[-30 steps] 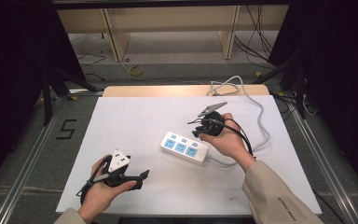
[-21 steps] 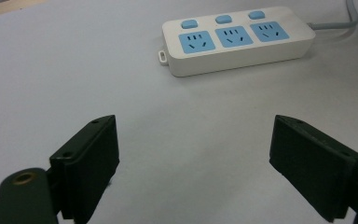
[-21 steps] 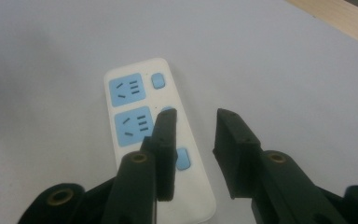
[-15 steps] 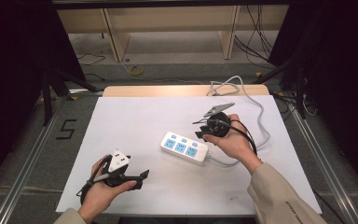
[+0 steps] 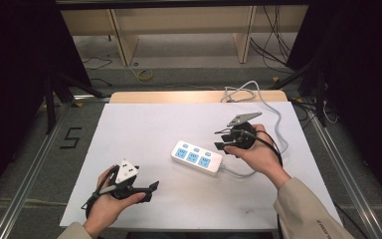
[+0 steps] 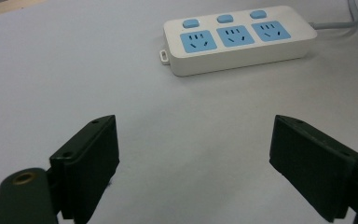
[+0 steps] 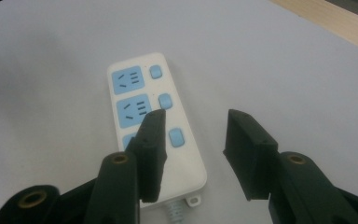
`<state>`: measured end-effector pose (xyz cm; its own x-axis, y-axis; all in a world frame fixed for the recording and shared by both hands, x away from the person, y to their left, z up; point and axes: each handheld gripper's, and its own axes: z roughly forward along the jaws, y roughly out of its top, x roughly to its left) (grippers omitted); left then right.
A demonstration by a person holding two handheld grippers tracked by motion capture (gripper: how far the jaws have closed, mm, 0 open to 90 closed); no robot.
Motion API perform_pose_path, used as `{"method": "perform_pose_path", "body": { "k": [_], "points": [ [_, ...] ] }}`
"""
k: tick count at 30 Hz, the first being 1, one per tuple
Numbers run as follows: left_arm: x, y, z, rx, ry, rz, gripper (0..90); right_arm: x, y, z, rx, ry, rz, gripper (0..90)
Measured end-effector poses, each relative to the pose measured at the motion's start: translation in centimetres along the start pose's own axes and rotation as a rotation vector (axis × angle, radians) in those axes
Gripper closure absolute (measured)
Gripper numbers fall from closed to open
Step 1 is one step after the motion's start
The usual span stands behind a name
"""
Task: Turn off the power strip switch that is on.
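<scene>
White three-socket plastic power strip with blue faces and buttons (image 5: 197, 158) lies flat mid-bench, slightly toward the right edge, grey cord (image 5: 273, 117) trailing off the far edge. My right gripper (image 5: 222, 139) hovers just beside its cord end, fingers (image 7: 151, 140) released, gap partly over the button row. Left gripper (image 5: 151, 189) sits near the front-left corner, well apart from the strip, fingers (image 6: 86, 161) spread wide, nothing held. White bench (image 5: 144, 124) otherwise bare. I judge the strip rigid, light, smooth-shelled, likely to slide. Best hold: across the short width on the side walls, clear of buttons. Cord may drag.
</scene>
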<state>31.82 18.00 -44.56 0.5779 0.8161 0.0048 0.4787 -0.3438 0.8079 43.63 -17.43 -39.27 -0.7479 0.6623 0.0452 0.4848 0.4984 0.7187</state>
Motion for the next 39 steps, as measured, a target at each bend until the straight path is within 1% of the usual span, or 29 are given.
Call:
{"method": "perform_pose_path", "body": {
  "k": [2, 4, 11, 13, 18, 21, 23, 30, 32, 34, 37, 39],
  "points": [
    [0.0, 0.0, 0.0, 0.002, -0.001, 0.001, 15.1, -0.2, -0.2, -0.3, -0.005, -0.005, -0.002, 56.6],
    [0.0, 0.0, 0.0, 0.000, -0.001, -0.002, 15.2, -0.3, -0.5, -0.6, -0.013, -0.005, 0.006, 55.3],
    [0.0, 0.0, 0.0, 0.001, 0.002, -0.006, 15.1, -0.7, -1.3, -1.4, -0.019, -0.014, 0.016, 51.1],
    [0.0, 0.0, 0.0, 0.000, 0.002, -0.006, 15.1, -0.8, -1.6, -1.6, -0.025, -0.012, 0.015, 49.9],
    [0.1, -0.1, 0.0, 0.001, 0.003, -0.008, 15.1, -1.0, -2.8, -2.6, -0.053, -0.027, 0.021, 45.2],
    [0.1, -0.1, 0.0, 0.001, 0.004, -0.009, 15.2, -1.1, -3.8, -3.3, -0.081, -0.023, 0.034, 42.2],
    [0.1, -0.1, 0.0, 0.001, 0.005, -0.008, 15.2, -1.2, -4.7, -3.7, -0.086, -0.026, 0.038, 40.4],
    [0.1, -0.1, 0.0, 0.005, 0.006, -0.010, 15.1, -1.0, -8.3, -4.9, -0.139, -0.041, 0.075, 36.4],
    [0.1, -0.1, -0.1, 0.004, 0.006, -0.009, 15.1, -1.0, -9.2, -5.2, -0.154, -0.044, 0.088, 36.2],
    [0.1, -0.1, -0.1, 0.001, 0.007, -0.009, 15.1, -0.9, -10.1, -5.5, -0.181, -0.053, 0.097, 36.1],
    [0.1, -0.2, -0.1, 0.002, 0.006, -0.010, 15.2, -0.7, -11.2, -5.9, -0.197, -0.062, 0.106, 35.5],
    [0.1, -0.2, -0.2, 0.007, 0.002, -0.004, 15.2, -0.5, -11.6, -6.2, -0.198, -0.068, 0.106, 35.2]
  ]
}}
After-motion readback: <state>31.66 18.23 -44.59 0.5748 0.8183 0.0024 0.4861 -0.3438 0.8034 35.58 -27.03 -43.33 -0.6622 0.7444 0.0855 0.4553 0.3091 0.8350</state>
